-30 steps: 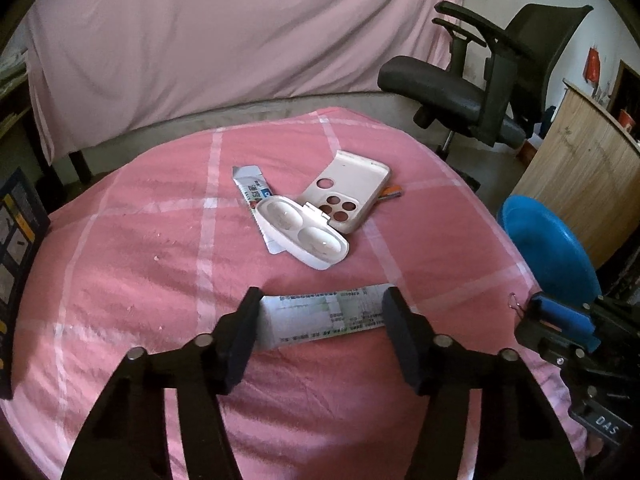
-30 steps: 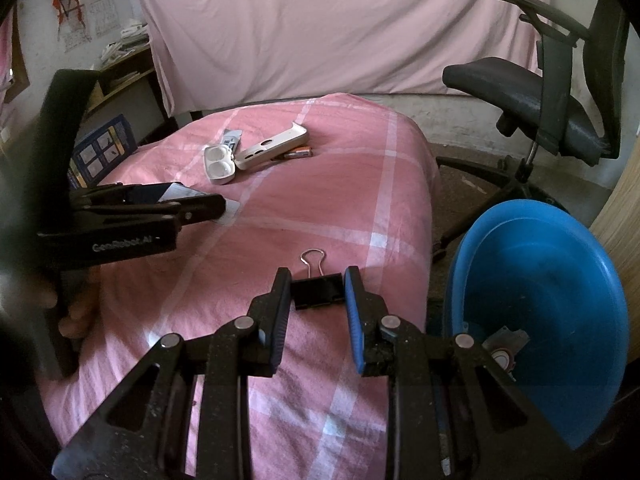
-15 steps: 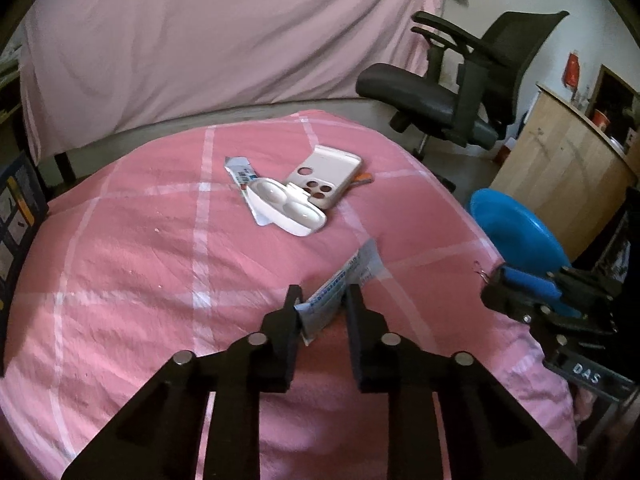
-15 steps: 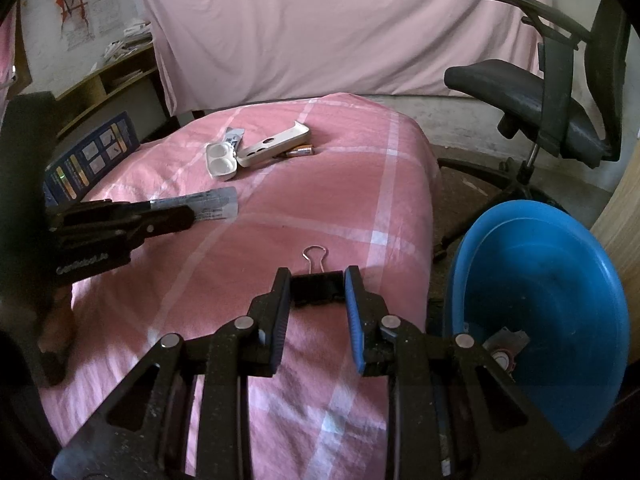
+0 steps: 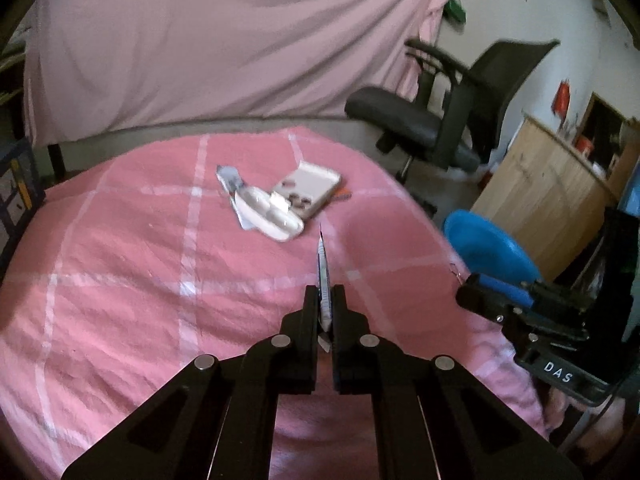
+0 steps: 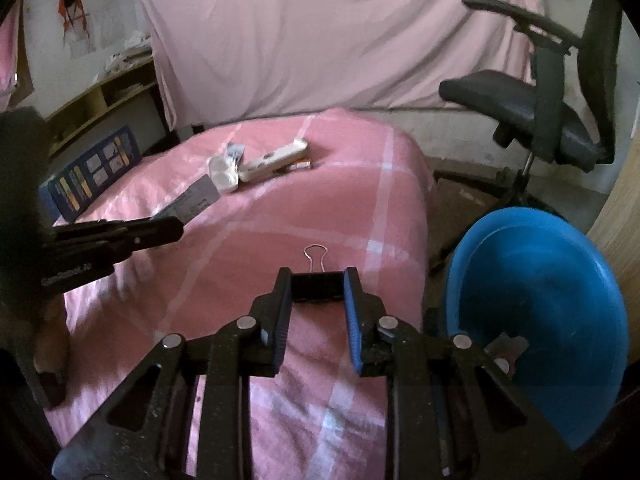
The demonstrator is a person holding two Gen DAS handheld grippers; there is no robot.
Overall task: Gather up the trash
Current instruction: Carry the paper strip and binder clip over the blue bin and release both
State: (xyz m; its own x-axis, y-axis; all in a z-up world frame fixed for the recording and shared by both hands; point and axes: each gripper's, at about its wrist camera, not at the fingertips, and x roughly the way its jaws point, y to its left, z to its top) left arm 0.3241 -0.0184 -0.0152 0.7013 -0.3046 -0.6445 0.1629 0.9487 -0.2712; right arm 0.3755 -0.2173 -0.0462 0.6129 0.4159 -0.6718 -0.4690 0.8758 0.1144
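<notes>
Grippers loaded over the pink bed, basin at the right edge

Bedspread (image 6: pixel 248 264), pink with pale check lines, fills the middle of both views and drops off at its right edge, where a blue basin (image 6: pixel 560 280) sits low beside the bed with a few scraps in its bottom. Beyond the far edge hangs a pink sheet (image 5: pixel 200 48), and a black office chair (image 6: pixel 540 100) stands past the far right corner. Open cloth lies between the near edge and a cluster at the far end: a white two-well plastic tray (image 5: pixel 272 218), a pale phone case (image 5: pixel 312 188) just beside it, and a crumpled wrapper (image 5: pixel 230 178) tucked under the tray.

Left gripper (image 5: pixel 324 304) is pinched nearly closed on a flattened toothpaste tube (image 5: pixel 322 272), seen edge-on and pointing away from the camera, lifted clear of the cloth; in the right wrist view the tube (image 6: pixel 192 204) juts from the black fingers (image 6: pixel 156 228) above the left side of the bed.

Right gripper (image 6: pixel 318 286), with blue pads (image 6: pixel 351 300), is partway closed, clamping a black binder clip (image 6: pixel 318 286) by its ends, the wire loop pointing forward, near the bed's right edge and close to the basin.
</notes>
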